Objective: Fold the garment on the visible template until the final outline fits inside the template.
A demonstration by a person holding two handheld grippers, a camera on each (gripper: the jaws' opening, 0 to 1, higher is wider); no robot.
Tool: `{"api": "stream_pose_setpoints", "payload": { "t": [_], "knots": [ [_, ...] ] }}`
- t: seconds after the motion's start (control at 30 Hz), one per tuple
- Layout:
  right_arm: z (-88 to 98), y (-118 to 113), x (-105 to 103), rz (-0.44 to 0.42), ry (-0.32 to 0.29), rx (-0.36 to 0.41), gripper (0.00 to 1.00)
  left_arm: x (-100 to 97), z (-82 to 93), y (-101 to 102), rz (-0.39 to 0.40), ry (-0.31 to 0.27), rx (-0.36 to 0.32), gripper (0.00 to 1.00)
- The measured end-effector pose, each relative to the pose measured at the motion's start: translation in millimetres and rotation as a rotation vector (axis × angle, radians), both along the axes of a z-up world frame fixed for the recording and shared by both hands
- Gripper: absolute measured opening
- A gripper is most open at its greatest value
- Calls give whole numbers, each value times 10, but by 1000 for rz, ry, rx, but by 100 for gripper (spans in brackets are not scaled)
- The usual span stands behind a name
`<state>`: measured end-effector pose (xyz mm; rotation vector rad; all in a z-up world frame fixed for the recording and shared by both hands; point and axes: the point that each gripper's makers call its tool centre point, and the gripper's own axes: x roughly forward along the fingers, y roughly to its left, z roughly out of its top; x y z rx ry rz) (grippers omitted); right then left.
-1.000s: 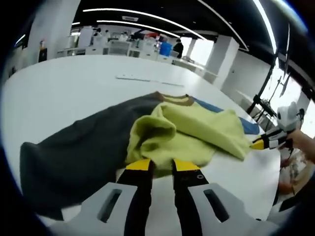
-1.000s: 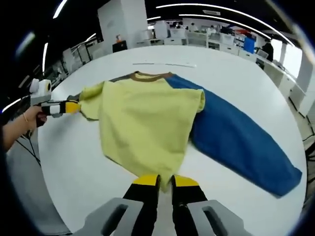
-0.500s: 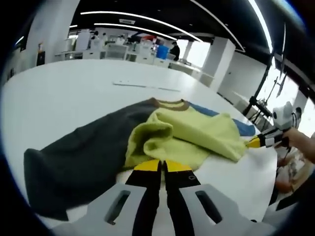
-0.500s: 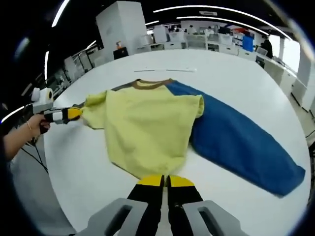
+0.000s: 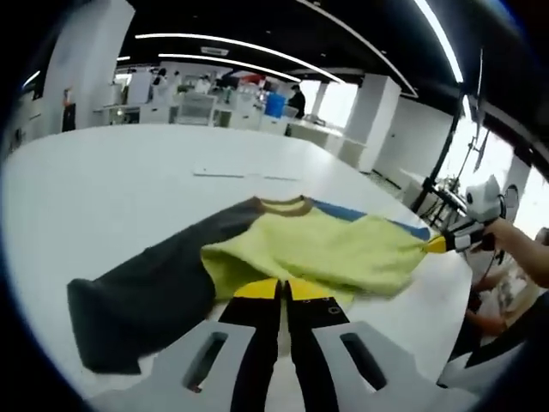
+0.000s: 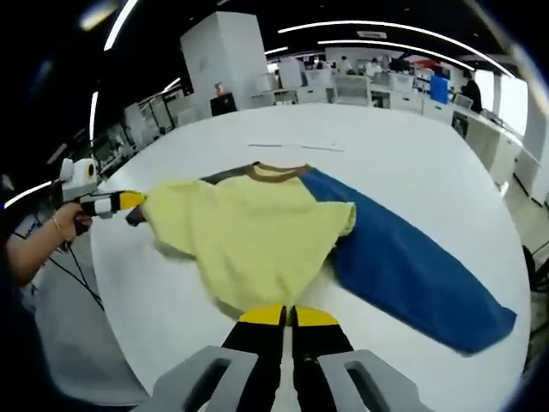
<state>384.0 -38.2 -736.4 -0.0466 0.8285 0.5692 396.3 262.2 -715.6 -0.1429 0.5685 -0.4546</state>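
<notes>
**Garment held at two hem points on the table**

The garment (image 6: 257, 236) lies spread on the white table (image 6: 403, 146), with its brown collar (image 6: 274, 172) at the far side from the right gripper. The yellow-green body panel sits in the middle. A blue sleeve (image 6: 412, 270) extends flat to one side in the right gripper view. A dark grey sleeve (image 5: 137, 287) extends to the opposite side in the left gripper view.

The right gripper (image 6: 287, 316) has its yellow-tipped fingers pressed together on the near hem of the yellow-green panel, so the fabric edge is pinched between them. The left gripper (image 5: 279, 289) likewise has its fingers closed on the edge of the yellow-green fabric, just beside the start of the dark grey sleeve.

In the right gripper view, the left gripper appears at the left edge, held by a hand (image 6: 34, 245), and its yellow tip touches the corner of the yellow-green panel. In the left gripper view, the right gripper appears at the right edge, with its yellow tip touching the far corner of the same panel.

The yellow-green panel is drawn fairly flat between the two grip points, with slight rumpling near the left gripper. A thin pale strip (image 6: 296, 147) lies on the table beyond the collar, well apart from the garment. Desks and equipment stand in the background of the room.
</notes>
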Motion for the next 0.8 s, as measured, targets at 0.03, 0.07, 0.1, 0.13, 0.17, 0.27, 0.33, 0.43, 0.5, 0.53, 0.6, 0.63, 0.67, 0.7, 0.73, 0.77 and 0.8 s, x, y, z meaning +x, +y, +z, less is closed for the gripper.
{"api": "stream_pose_setpoints", "payload": {
  "t": [0.03, 0.07, 0.1, 0.13, 0.17, 0.27, 0.33, 0.43, 0.5, 0.53, 0.6, 0.63, 0.67, 0.7, 0.73, 0.77, 0.8],
  "knots": [
    [20, -2, -5, 2, 0, -1, 0, -20, 20, 15, 3, -5, -6, 0],
    [51, -7, -17, 3, -1, -2, 0, -54, 60, 34, 17, -7, -33, 0],
    [84, -12, -33, 3, -3, 1, 0, -94, 98, 51, 26, -9, -55, 0],
    [103, -8, -47, 6, -3, 5, 0, -122, 117, 66, 32, -8, -64, 0],
    [127, -4, -70, 8, -2, 11, 0, -150, 130, 82, 34, -8, -69, 0],
    [156, -15, -122, 12, 1, 7, 0, -253, 155, 119, 46, 5, -84, 0],
    [177, -41, -169, 12, 8, 2, 0, -317, 169, 132, 46, 10, -88, 0],
    [215, -65, -257, 11, 19, 10, 0, -412, 199, 126, 46, 19, -98, 0],
    [239, -75, -314, 11, 19, 11, 0, -474, 216, 122, 47, 26, -95, 0],
    [245, -79, -340, 11, 21, 10, 0, -485, 219, 123, 47, 27, -94, 0],
    [246, -88, -397, 10, 27, 10, 0, -543, 237, 122, 44, 29, -86, 0],
    [239, -92, -433, 8, 34, 11, 0, -561, 243, 123, 44, 30, -84, 0],
    [233, -90, -462, 10, 35, 10, 0, -589, 252, 120, 42, 30, -81, 0],
    [229, -86, -492, 12, 37, 8, 0, -610, 256, 117, 42, 32, -82, 0],
    [219, -80, -543, 16, 44, 6, 0, -646, 258, 109, 36, 36, -81, 0],
    [212, -74, -575, 21, 47, 4, 0, -670, 256, 107, 32, 39, -77, 0],
    [202, -68, -619, 26, 51, 2, 0, -695, 251, 111, 29, 41, -67, 0]
  ]
}}
